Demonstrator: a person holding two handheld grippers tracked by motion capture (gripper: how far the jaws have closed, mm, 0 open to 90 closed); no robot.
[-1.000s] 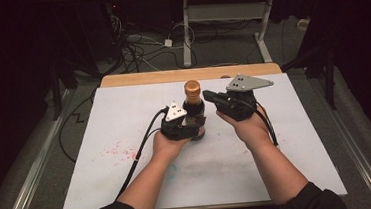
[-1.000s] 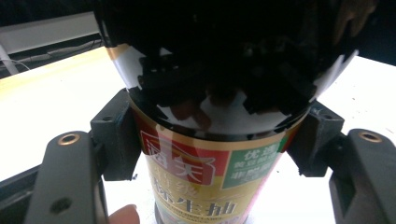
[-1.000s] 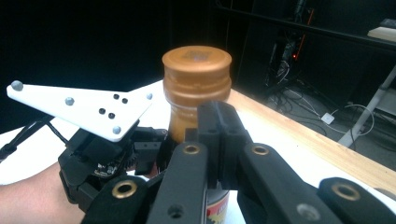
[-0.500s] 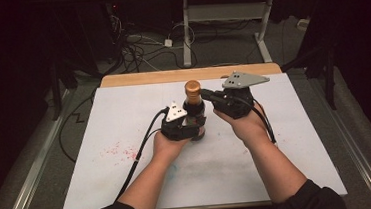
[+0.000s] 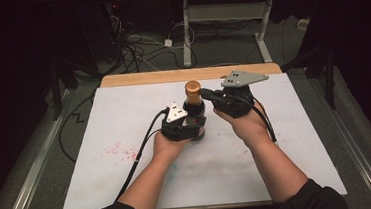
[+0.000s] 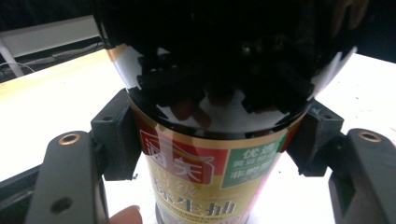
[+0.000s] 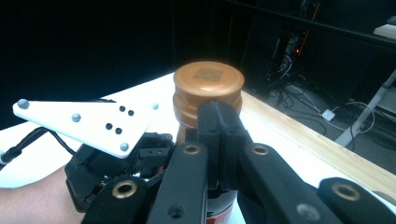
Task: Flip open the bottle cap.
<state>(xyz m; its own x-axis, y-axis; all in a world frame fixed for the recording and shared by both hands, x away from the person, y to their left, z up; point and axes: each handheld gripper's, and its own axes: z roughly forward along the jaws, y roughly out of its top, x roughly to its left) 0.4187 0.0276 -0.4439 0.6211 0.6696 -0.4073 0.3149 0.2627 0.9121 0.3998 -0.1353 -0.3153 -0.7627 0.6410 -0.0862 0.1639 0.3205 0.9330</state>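
Left tool (image 5: 191, 125) clamped round upright bottle (image 5: 195, 115), right tool (image 5: 207, 96) closed, empty, against its neck

Pretty dark room overall, with bright light landing only on the white sheet-covered tabletop (image 5: 286, 141). Pale wooden edge strip (image 5: 136, 79) running along the far side of it, and faint red speckle stains (image 5: 119, 151) on the left part of the white surface. Grey floor (image 5: 32, 161) around, with pale metal rails (image 5: 26, 179) running down both sides. Tangle of black and white cables (image 5: 138, 43) on the floor behind, near a small white power adapter (image 5: 168, 42). Second pale desk with white metal legs (image 5: 185, 29) farther back. Blackness beyond that.
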